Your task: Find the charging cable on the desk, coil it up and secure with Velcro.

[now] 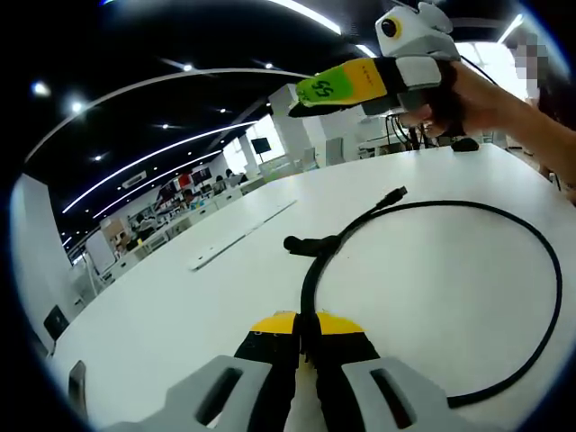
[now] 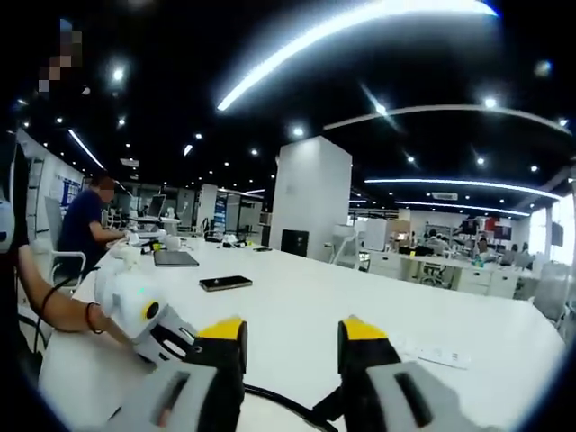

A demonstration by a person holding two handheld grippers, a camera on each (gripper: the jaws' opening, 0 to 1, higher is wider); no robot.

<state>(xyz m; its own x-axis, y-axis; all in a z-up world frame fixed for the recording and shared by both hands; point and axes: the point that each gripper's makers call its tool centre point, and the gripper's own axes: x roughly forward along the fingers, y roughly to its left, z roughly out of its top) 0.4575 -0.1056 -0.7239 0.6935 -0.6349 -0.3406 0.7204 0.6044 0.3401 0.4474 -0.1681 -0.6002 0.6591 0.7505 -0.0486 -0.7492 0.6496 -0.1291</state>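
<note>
Left gripper view, left hand-held gripper clamped on looped black cable, right hand-held gripper apart, seemingly above it.

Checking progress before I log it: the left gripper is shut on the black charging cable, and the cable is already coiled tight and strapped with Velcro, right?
Partly. In the left gripper view, the left gripper is shut on the black charging cable, but the cable lies in one wide open loop on the white desk, not coiled tight; no Velcro wraps the loop.
</note>
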